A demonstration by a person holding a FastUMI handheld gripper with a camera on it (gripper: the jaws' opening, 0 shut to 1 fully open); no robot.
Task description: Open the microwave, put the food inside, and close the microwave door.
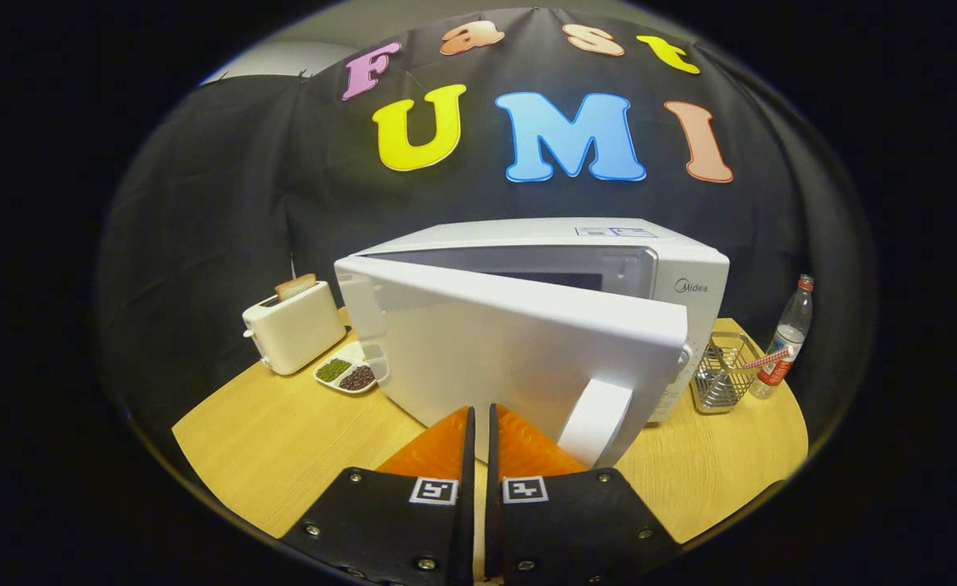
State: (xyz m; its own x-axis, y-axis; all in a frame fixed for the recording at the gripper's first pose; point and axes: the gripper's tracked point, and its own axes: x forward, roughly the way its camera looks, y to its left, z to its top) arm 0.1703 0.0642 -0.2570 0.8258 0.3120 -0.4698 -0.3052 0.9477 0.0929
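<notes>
Here the surface (267, 439), pale wood grain, carries everything, with the booth wall close behind. Largest on it is the microwave (690, 277), a white box set at an angle to the gripper so its front faces left of the approach. Its door (527, 358) is hinged on the left and stands partly ajar, swung toward the gripper; a dark slice of the cavity shows above the door's top edge. The handle (600, 419), a white vertical bar, sits on the door's free right edge, just ahead of the fingers and a little to their right. Judging from that, the opening step is under way but not finished; the gap looks too narrow to pass food through.

Left of the microwave stands a white toaster (293, 325) with a slice of bread upright in its slot. Between toaster and microwave lies a small divided dish (347, 373), one compartment green, one dark brown, a third pale and partly behind the door. Likely this is the food, parked within easy reach of the door's hinge side. Right of the microwave are a wire basket (723, 374) and, beyond it, a clear bottle (788, 338) with a red cap.

The gripper (480, 423) has its fingers drawn nearly together, a thin slit between them, holding nothing, tips near the door's lower face; whether they touch it I cannot tell.
</notes>
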